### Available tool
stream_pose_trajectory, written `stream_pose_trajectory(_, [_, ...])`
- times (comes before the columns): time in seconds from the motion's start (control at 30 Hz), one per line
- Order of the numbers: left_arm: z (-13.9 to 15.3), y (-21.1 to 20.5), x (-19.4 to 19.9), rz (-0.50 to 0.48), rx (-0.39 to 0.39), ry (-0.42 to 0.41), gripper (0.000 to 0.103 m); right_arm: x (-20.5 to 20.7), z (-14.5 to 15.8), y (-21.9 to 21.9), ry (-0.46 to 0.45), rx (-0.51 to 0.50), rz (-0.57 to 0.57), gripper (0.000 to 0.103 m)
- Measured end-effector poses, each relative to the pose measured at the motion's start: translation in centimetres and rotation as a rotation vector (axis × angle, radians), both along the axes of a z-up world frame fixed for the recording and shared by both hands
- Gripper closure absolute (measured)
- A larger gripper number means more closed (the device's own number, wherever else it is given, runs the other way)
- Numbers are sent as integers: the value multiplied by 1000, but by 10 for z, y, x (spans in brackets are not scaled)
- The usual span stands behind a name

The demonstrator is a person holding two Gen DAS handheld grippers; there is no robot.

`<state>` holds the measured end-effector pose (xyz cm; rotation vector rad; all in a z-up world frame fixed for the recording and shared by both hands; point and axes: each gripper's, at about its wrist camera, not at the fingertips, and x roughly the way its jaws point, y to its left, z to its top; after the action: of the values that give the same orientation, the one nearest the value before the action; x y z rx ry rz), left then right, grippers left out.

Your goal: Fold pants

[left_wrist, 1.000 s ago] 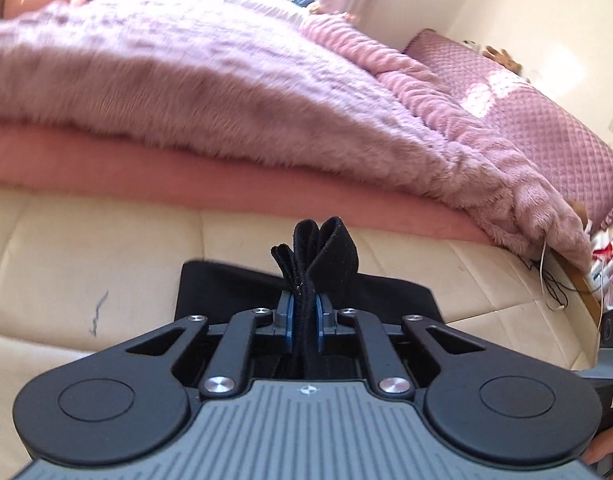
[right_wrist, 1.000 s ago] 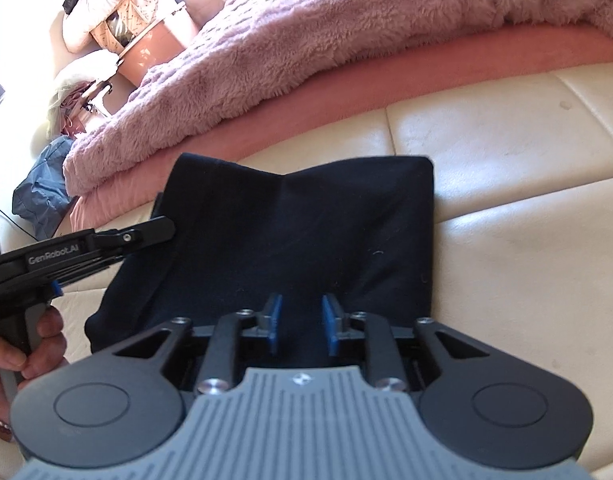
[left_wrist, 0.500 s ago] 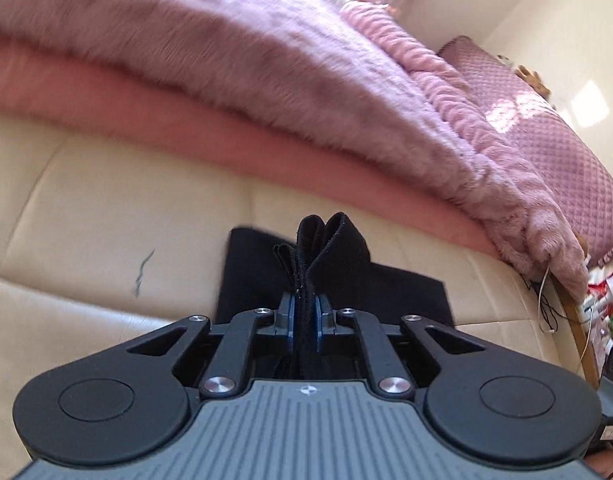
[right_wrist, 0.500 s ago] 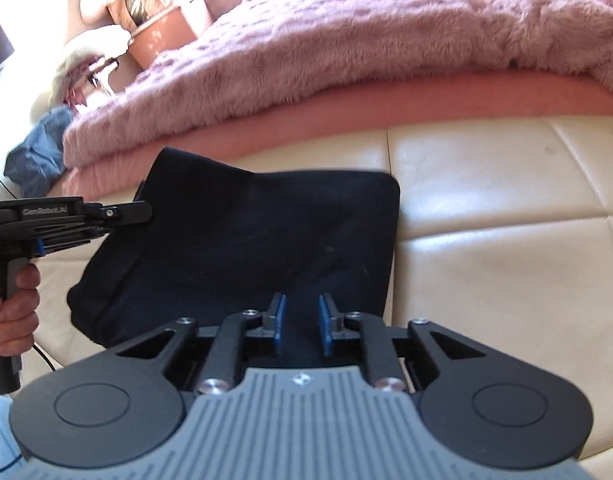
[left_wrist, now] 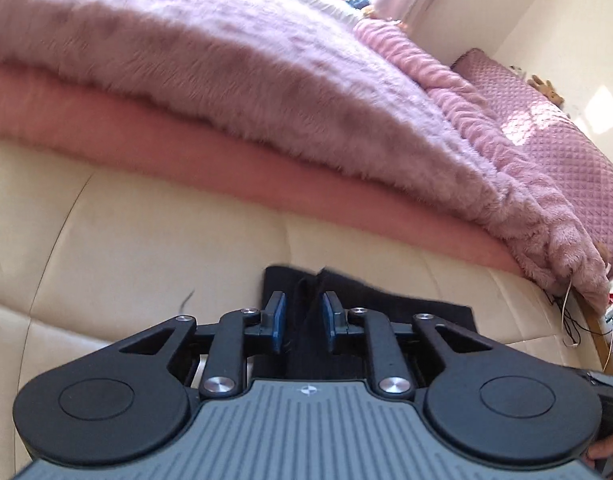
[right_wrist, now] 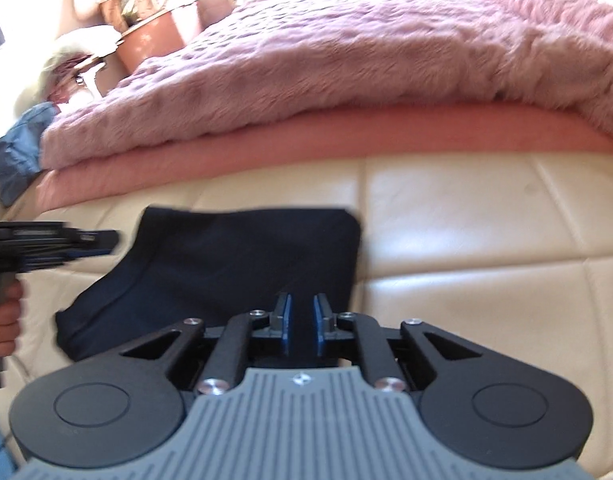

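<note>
Left wrist view. Left gripper (left_wrist: 303, 322) fills the lower frame; its jaws have just been opening and now stand apart, released. A raised ridge of the dark pants (left_wrist: 406, 307) stands between the blue pads (left_wrist: 277, 320), but they do not press on it. The rest of the pants lies flat on the cream leather cushion (left_wrist: 146, 264), lower centre. Above, a pink sheet (left_wrist: 106, 128) and a fuzzy mauve blanket (left_wrist: 226, 60) cross the frame. A quilted pink cover (left_wrist: 554, 136) sits at upper right.

Right wrist view. Right gripper (right_wrist: 300, 322) at lower centre; jaws have just been closing. A narrow gap shows between the pads with dark cloth in it; cannot tell whether they clench it. The folded pants (right_wrist: 234, 264) spread from centre to lower left on the cushion (right_wrist: 486, 248). The left gripper (right_wrist: 86, 240) appears blurred at mid left, just beside the pants' left edge, held by a hand (right_wrist: 2, 320). The blanket (right_wrist: 346, 60) lies across the top.
</note>
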<state>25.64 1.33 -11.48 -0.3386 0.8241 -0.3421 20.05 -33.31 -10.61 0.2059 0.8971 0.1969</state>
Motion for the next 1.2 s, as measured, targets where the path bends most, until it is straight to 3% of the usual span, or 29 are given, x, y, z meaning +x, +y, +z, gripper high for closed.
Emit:
stream_pose_trajectory(0.1, [1,-26,4,-40,56,-42,83,17,-1,1,-28,-25,-5,98])
stream_pose_trajectory(0.2, [-17,-41,13,-32,87,-6,91,36,-7,4,-34,-40,-14,100])
stream_pose_trajectory(0.37, [-33,-38,17,3,133,3,97,59,-31,2,1,-71,-37,103])
stream_pose_trajectory(0.53, [-29,-27,14,55,160,26,97,63,-26,6,3,-100,-45,103])
stream_pose_trajectory(0.67, [-10,-16,-10,30,152,-15,97,36,-8,3,-14,-40,-53,103])
stream_pose_trajectory(0.87, [11,-24,-65,-89,156,-58,97,-41,11,21,-8,-6,1,100])
stream_pose_trajectory(1.03, [0,-33,-96,-135,239,-31,97,-91,9,42,5,-55,58,100])
stream_pose_trajectory(1.2, [-20,-30,-98,-108,301,36,97,-103,-15,47,64,-72,76,101])
